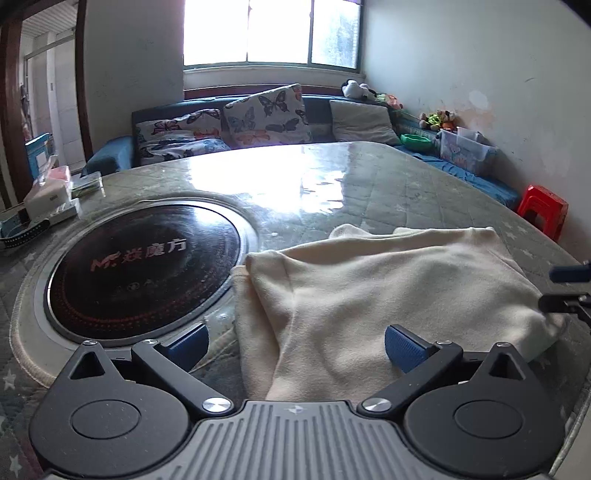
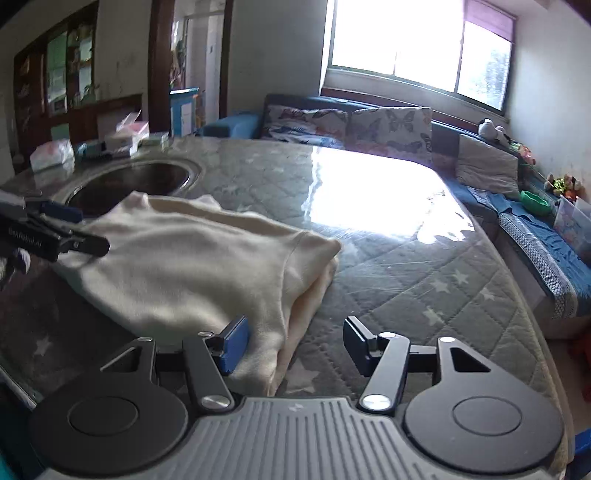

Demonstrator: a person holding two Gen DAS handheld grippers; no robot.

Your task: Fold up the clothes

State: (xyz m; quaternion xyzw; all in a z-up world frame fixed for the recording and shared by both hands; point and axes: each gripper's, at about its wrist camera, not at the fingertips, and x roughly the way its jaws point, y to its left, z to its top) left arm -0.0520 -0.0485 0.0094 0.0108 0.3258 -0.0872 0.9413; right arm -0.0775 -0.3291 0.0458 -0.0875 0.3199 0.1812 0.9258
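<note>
At the bottom of the left wrist view, the left tongs (image 1: 295, 350) are standing wide open, their blue pads (image 1: 402, 347) well apart and gripping nothing. The near edge of a cream folded garment (image 1: 369, 295) is lying between and just beyond them, filling the lower right of that frame.

At the bottom of the right wrist view, the right tongs (image 2: 295, 343) are also standing open and holding nothing. Their left blue pad (image 2: 234, 345) is sitting over the garment's near corner, though whether it is touching the cloth is unclear, while the other finger is hanging over bare cover. In this view the garment (image 2: 192, 266) is lying in the left centre, folded into a thick rectangle with layered edges showing at its right side.

The garment is resting on a table (image 2: 406, 280) covered by a grey quilted cloth with pale stars under a glossy clear sheet. Just beside the garment, in the left centre of the left wrist view, a round black cooktop (image 1: 144, 266) with red lettering is sitting sunk into the table.

Farther back, at the left edge, tissue packs and boxes (image 1: 48, 195) are sitting on the table. Beyond the table, a blue sofa (image 1: 110, 155) is carrying butterfly-print cushions (image 1: 266, 114). At the top, a bright window (image 1: 271, 31) is casting glare across the tabletop.
</note>
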